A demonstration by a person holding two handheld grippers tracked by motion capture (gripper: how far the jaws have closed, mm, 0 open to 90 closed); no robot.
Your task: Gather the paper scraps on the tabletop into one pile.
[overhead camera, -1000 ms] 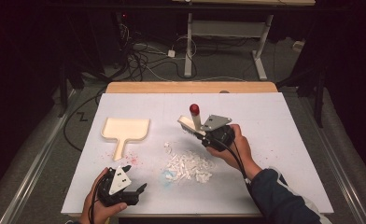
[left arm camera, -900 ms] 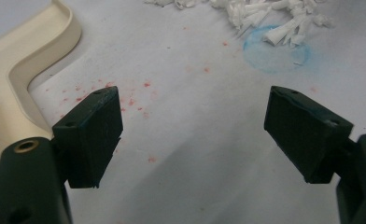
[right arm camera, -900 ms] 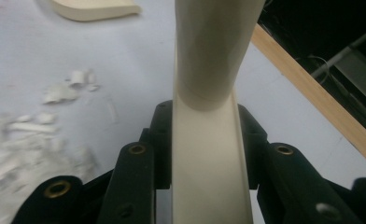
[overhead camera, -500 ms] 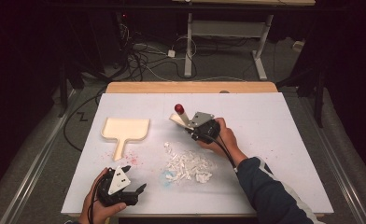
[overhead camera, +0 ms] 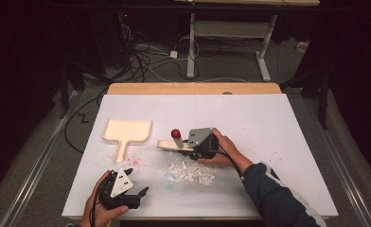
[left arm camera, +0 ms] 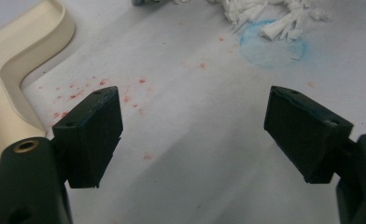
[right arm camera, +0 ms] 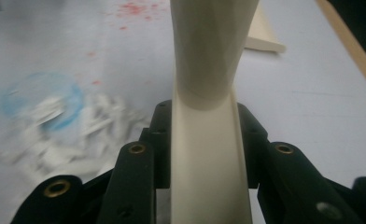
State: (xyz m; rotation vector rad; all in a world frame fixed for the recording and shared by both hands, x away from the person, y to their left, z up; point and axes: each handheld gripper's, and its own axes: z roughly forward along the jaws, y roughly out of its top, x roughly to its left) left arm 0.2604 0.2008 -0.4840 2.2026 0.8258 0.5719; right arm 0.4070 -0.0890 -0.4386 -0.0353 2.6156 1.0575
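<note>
White sheeting covers the table (overhead camera: 269,123), speckled red and ringed with a faint blue mark. My right gripper (overhead camera: 200,144) is clamped on the cream brush handle (right arm camera: 209,154), brush (overhead camera: 172,143) low, just behind the pile of white scraps (overhead camera: 189,171). My left gripper (overhead camera: 127,195) rests near the front edge, jaws apart, holding nothing. Dustpan (overhead camera: 127,132) lies left of the brush, untouched. Judged step: sweeping setup. Next move likely calls for the left gripper to take the dustpan handle.
</note>
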